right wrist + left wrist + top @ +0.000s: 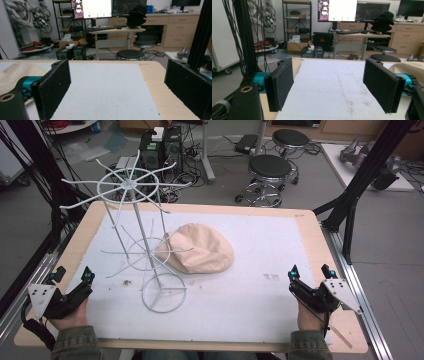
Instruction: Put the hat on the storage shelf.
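Observation:
A beige cloth cap [200, 248] lies flat on the white mat [250, 285] in the middle of the table. Just left of it stands a white wire rack [137, 227] with spoked rings at the top, middle and base. My left gripper [72, 276] rests open at the table's front left corner, well clear of the rack. At the front right my right gripper [311, 270] is open too, with nothing between its jaws. The cap's edge shows at the right in the left gripper view [409, 66] and at the left in the right gripper view [17, 72].
The wooden table edge [320, 240] borders the mat on every side. Black frame posts [360, 185] rise at the right and left. Two stools [269, 170] and computer boxes [160, 147] stand on the floor beyond the table.

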{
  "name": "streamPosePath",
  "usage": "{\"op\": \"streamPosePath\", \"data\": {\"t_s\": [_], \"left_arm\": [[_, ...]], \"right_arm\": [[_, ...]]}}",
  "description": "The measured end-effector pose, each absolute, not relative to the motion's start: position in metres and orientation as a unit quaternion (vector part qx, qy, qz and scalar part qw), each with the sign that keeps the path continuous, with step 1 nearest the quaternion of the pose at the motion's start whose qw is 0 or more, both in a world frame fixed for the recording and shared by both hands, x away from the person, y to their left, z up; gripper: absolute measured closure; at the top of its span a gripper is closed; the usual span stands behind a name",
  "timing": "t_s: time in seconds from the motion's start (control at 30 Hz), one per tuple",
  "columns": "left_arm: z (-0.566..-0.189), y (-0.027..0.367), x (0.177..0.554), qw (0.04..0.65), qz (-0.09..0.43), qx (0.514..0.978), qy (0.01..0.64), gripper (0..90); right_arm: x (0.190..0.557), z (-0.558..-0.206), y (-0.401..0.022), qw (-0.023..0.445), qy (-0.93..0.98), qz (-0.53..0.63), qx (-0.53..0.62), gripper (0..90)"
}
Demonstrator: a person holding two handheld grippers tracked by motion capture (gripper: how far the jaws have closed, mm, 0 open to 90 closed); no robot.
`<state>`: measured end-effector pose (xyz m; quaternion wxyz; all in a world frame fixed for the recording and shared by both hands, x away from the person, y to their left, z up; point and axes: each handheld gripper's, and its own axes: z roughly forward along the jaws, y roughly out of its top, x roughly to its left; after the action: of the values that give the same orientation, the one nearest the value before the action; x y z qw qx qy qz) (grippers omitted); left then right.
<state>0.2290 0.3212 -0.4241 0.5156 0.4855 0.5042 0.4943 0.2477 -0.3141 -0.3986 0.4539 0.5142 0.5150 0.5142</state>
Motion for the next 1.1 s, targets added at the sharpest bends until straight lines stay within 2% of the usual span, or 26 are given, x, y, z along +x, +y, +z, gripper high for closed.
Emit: {"op": "streamPosePath", "data": {"t_s": [0.3, 0.8, 1.1], "left_arm": [[-0.426, 0.319, 0.23, 0.516, 0.487, 0.491, 0.505, 24.6], [-0.426, 0.317, 0.232, 0.517, 0.488, 0.491, 0.502, 24.6], [-0.426, 0.316, 0.234, 0.517, 0.487, 0.494, 0.5, 24.5]], "right_arm": [[0.255, -0.385, -0.313, 0.453, 0.518, 0.525, 0.502, 5.9], [0.294, -0.348, -0.293, 0.438, 0.54, 0.542, 0.473, 5.9], [0.311, -0.348, -0.282, 0.44, 0.546, 0.535, 0.471, 6.0]]}}
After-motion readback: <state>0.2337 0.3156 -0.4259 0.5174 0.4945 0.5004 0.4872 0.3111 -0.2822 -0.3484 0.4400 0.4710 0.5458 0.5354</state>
